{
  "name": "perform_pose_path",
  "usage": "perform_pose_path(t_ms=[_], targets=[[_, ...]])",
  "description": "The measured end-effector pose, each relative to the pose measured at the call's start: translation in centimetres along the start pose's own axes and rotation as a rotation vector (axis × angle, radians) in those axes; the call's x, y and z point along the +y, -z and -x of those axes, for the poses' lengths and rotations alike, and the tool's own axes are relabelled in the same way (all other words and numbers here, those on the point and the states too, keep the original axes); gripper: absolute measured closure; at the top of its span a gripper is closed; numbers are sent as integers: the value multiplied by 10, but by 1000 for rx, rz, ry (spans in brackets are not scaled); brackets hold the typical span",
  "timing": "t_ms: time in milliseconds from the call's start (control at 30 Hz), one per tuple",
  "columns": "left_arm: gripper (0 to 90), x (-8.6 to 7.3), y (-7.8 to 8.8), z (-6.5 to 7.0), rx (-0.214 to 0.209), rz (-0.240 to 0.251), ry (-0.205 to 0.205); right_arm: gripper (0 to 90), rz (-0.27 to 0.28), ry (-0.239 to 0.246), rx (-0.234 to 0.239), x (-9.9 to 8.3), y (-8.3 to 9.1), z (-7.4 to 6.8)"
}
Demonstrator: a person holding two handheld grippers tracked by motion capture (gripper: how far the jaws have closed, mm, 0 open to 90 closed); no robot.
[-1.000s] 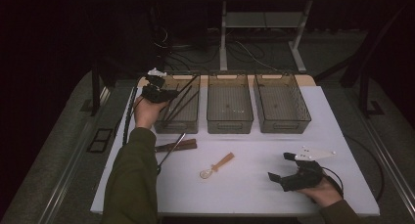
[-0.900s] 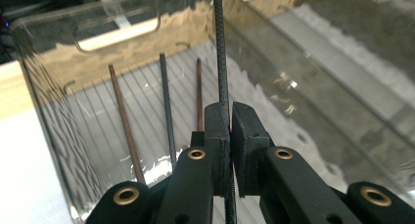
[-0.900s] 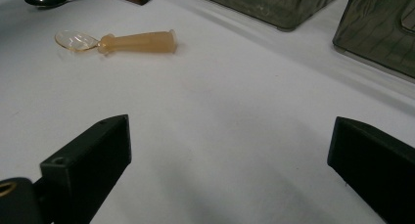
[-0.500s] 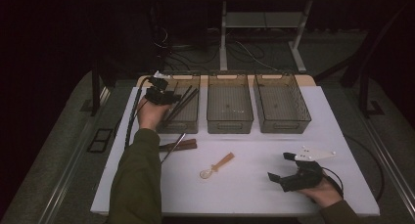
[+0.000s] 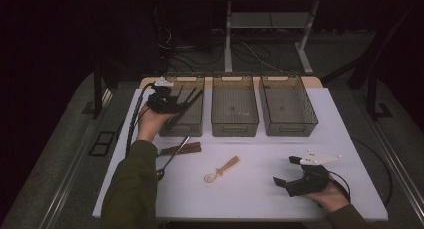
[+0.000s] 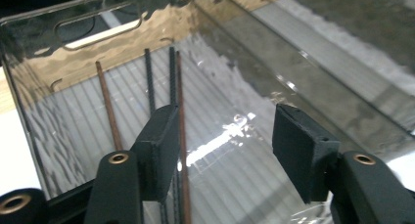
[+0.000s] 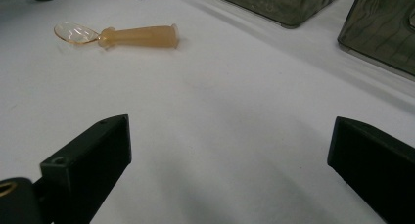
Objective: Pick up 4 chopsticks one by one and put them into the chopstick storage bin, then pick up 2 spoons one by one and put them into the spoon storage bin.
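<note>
left gripper (image 5: 176, 105) over the left bin (image 6: 78, 94) at ten o'clock on the desk (image 5: 260, 189), jaws just opened and empty, chopsticks (image 6: 177, 87) dropped inside (sorting continues); right gripper (image 5: 286, 173) idle, jaws apart.

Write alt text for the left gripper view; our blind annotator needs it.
The left gripper, jaws open with nothing between them after just opening, hangs over a clear plastic bin where several thin chopsticks lie lengthwise on the ribbed floor.
</note>
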State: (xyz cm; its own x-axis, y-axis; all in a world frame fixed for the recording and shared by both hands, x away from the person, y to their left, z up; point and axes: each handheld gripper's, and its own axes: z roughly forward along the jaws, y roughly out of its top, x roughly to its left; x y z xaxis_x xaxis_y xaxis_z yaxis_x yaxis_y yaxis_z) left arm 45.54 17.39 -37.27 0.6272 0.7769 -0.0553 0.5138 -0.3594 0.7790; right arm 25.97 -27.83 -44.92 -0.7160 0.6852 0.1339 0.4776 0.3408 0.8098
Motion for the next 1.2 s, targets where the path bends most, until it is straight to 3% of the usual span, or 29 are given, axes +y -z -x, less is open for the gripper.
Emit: perform_pose_path(t_ms=[333,533,933,1200], targets=[[375,-10,17,15,-4,11,-32,22,-2,4,-2,0,0,0],[347,-20,23,25,-16,-8,-55,22,-4,7,-3,0,0,0],[298,-41,33,49,-67,31,-46,22,-3,6,-3,0,0,-1],[246,-52,38,67,-82,25,-80,22,-2,4,-6,0,1,0]])
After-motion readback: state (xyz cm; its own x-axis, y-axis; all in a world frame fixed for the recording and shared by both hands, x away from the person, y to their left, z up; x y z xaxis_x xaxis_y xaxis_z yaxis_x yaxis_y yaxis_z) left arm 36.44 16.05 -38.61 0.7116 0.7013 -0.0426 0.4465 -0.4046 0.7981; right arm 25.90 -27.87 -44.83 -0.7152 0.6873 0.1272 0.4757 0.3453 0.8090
